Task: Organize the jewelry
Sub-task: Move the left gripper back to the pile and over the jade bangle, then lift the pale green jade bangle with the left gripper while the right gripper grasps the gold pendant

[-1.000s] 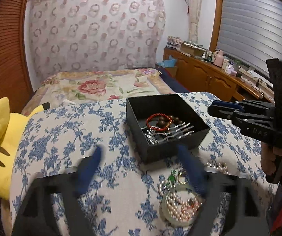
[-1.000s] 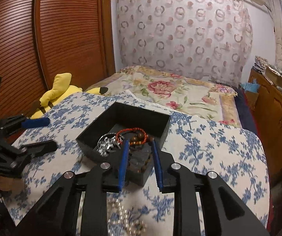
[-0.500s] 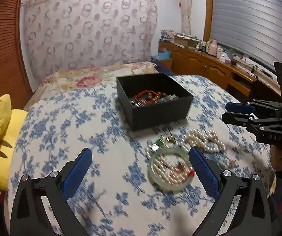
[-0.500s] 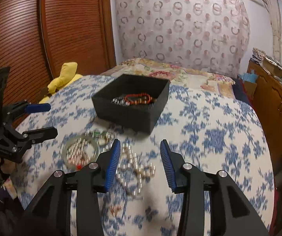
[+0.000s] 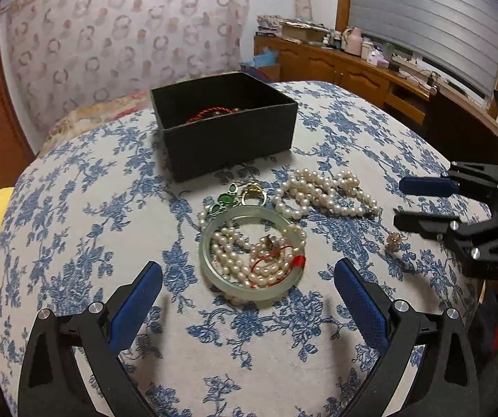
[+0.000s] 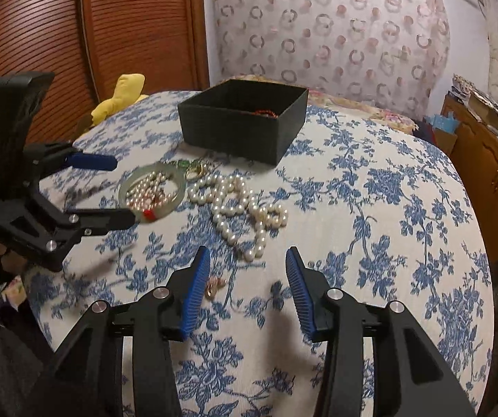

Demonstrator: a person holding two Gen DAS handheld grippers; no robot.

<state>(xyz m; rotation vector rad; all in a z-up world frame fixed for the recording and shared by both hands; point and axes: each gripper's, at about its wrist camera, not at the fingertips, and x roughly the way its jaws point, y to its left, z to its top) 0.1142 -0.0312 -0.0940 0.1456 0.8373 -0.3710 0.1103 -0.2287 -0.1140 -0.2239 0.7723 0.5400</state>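
Grippers, left (image 5: pixel 247 279) and right (image 6: pixel 248 264), both spread, empty; pale green jade bangle (image 5: pixel 253 252) lies at left's twelve o'clock.

A blue-flowered white cloth (image 5: pixel 75 215) covers the rounded surface in the foreground. Behind it lies a bed with a floral spread (image 6: pixel 363 109), backed by a sheer curtain printed with rings (image 6: pixel 335 27) across the far wall. Ribbed reddish-brown wooden doors (image 6: pixel 110 24) line one side of the room, and a yellow plush toy (image 6: pixel 124 92) sits at their foot. Along the other side runs a low wooden cabinet (image 5: pixel 346 69) cluttered with small bottles and boxes, beneath a window with closed grey slats (image 5: pixel 426 17). The light is dim and warm.
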